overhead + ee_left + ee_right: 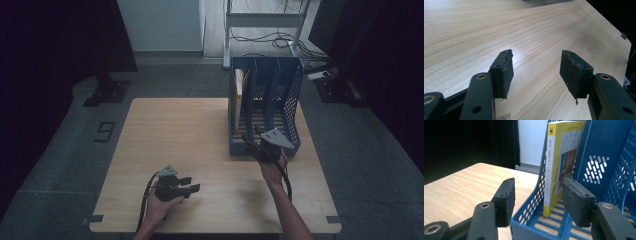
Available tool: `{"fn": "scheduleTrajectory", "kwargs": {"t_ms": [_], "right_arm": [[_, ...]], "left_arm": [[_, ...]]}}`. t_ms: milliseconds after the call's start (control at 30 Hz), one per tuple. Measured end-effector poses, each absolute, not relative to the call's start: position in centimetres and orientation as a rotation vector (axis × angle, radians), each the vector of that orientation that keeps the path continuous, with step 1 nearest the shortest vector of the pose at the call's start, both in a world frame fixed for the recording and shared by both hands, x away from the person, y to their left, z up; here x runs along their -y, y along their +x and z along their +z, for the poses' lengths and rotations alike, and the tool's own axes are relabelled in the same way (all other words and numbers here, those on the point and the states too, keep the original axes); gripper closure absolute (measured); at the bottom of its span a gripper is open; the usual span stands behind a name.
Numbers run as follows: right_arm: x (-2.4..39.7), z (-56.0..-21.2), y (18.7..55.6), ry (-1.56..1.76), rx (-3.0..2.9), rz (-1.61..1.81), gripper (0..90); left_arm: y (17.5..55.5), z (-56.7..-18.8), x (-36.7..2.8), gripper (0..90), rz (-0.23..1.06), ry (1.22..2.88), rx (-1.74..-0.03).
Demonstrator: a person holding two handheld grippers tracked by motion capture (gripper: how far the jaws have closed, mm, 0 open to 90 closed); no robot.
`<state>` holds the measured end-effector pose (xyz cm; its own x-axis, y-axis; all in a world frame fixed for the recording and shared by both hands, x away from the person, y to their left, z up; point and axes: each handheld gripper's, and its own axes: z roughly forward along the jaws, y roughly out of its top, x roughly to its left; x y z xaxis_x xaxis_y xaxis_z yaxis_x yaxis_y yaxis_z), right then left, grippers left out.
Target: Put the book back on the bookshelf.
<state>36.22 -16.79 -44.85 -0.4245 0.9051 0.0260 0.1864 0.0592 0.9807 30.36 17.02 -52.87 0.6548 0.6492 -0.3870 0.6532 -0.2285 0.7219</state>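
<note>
A blue three-slot file rack [292, 107] stands on the right back part of the wooden table [175, 135]. A yellow-spined book [239, 87] stands upright in its leftmost slot. My right gripper [251, 136] is at the rack's front end, open. In the right gripper view the right gripper [537, 187] has one jaw outside the rack's left wall [531, 207] and one inside the slot, with the book [550, 170] standing a little farther in, untouched. My left gripper [192, 183] rests low near the table's front left, and in its own view the left gripper [536, 56] is open over bare wood.
The rack's middle and right slots [280, 100] show no contents. A white metal frame [265, 20] and cables lie on the floor behind the table. Dark curtains hang at both sides. The table's right corner [624, 37] lies beyond the left gripper.
</note>
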Motion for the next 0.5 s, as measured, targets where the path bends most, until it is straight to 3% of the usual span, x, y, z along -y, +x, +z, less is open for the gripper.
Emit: {"fn": "scheduleTrajectory", "kwargs": {"t_ms": [500], "right_arm": [[18.8, -49.0, 31.9, 1.171, -1.765, 1.405, 42.9]], "left_arm": [[30.6, -53.0, -17.6, 43.8, -0.002, 1.916, -1.046]]}}
